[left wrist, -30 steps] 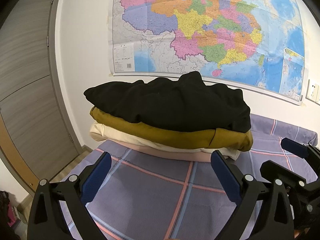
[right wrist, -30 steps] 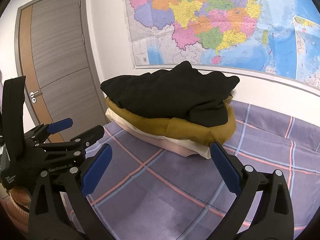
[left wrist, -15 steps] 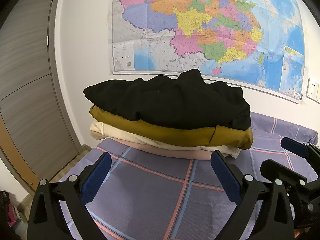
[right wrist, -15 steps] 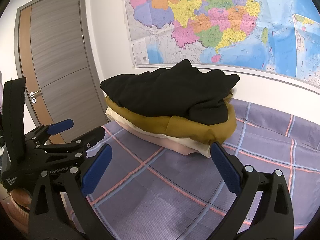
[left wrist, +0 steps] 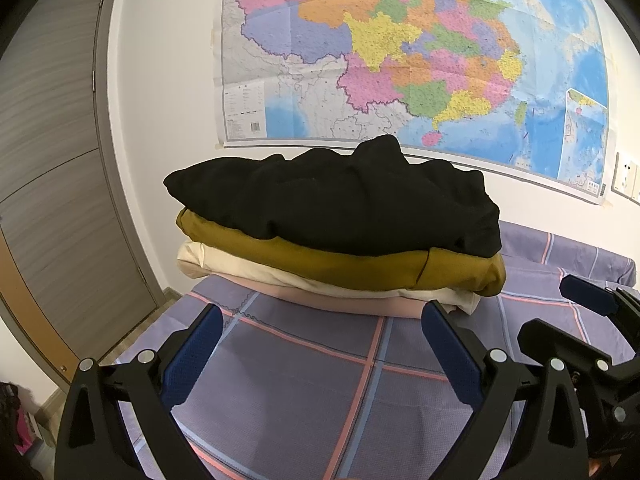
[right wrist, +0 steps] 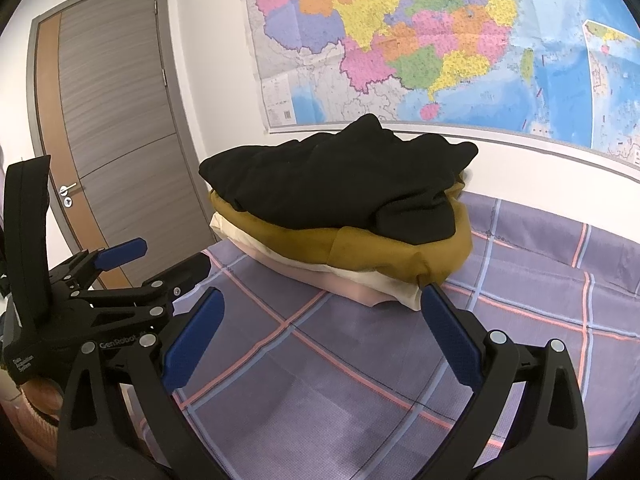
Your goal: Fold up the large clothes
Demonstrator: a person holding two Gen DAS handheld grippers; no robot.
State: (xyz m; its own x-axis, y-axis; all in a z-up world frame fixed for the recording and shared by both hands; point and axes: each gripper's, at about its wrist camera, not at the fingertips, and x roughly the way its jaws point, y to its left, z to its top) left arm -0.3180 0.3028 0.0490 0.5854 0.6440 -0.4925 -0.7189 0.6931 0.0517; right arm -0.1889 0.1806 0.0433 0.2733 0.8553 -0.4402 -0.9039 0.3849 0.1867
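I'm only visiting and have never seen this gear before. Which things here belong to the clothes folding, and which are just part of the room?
Part of the job:
- black garment
- mustard garment
- cream garment
- pink garment
- left gripper, open
- right gripper, open
- plaid bedsheet

Just there:
- wall map
- door
- wall socket

You have a bed (left wrist: 304, 380) in front of you, covered in a purple sheet checked with pink and blue lines. On it, against the wall, sits a stack of folded clothes (left wrist: 340, 240): a pink piece (left wrist: 352, 304) lies directly on the sheet, under cream, mustard and black.
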